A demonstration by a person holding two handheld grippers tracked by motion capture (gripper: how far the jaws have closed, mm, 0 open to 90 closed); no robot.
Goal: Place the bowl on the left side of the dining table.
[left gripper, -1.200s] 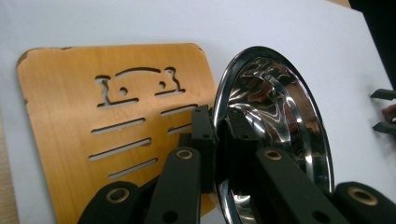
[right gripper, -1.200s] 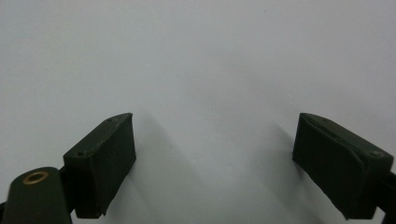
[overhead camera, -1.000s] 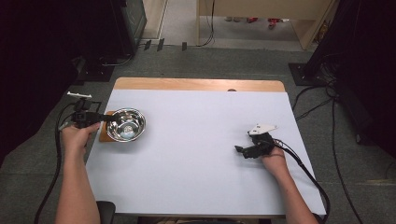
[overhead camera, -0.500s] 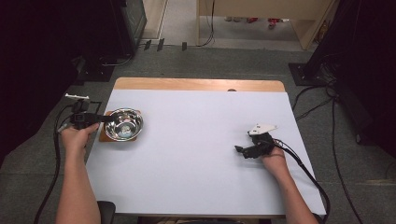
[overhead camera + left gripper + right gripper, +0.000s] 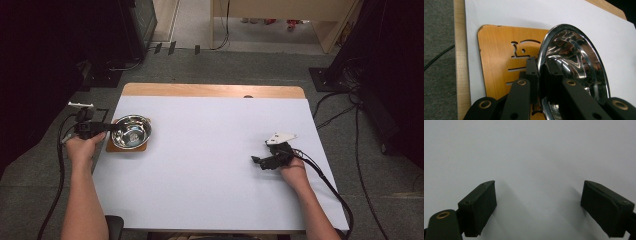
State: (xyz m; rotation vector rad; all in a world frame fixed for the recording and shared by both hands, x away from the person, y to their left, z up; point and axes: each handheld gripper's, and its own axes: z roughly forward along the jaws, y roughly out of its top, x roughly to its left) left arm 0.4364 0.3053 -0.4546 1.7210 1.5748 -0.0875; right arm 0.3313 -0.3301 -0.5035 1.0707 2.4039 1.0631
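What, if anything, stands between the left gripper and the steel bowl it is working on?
Nothing visible stands between them. The left gripper is already shut on the rim of the steel bowl, one jaw outside and one inside, with the bowl over the wooden board.

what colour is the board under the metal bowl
Orange-brown wood with cut-out slots, clearest in the left gripper view: the board lies under the shiny steel bowl.

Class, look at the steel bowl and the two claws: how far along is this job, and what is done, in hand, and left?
Done: the left claw has shut on the rim of the steel bowl.
In hand: the bowl sits over the wooden board, gripped.
Left: probably moving it; the right claw waits open above the white table cover.
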